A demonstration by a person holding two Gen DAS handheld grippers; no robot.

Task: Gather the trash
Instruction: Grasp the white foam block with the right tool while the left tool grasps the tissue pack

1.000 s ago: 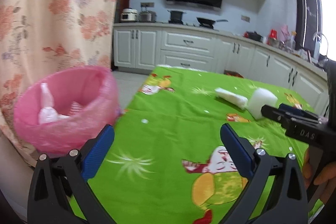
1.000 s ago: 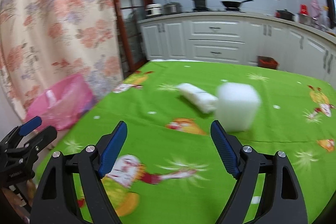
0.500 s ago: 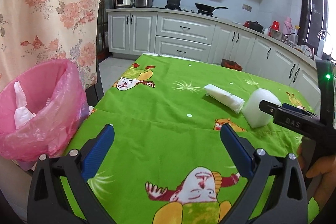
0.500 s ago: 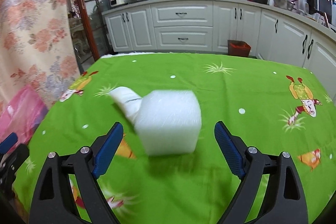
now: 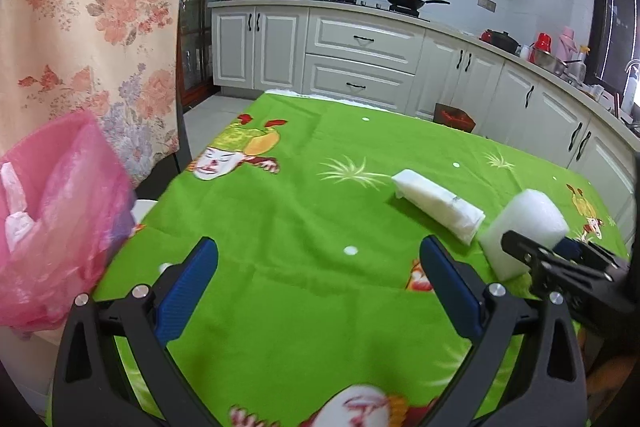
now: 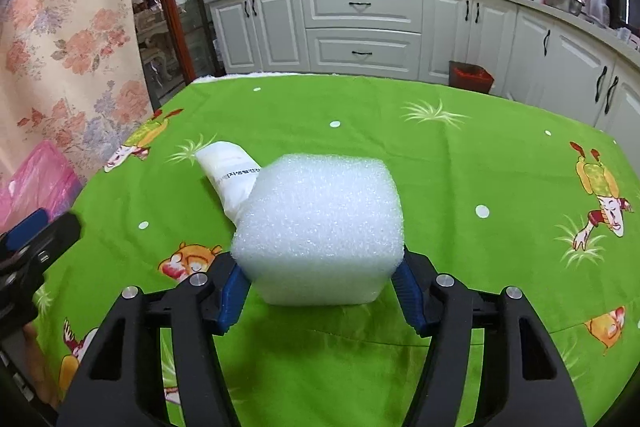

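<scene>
On green tablecloth (image 6: 460,163), right hand-held gripper (image 6: 320,285) jaws, wide earlier, just closed onto white foam block (image 6: 320,227).

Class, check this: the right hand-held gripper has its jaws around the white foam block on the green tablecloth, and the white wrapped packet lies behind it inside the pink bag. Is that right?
Not quite. The white wrapped packet lies on the green tablecloth, just behind the white foam block, not in the pink bag. The right wrist view shows this. The right hand-held gripper does have its jaws around the block; they have just been closing on it.
</scene>
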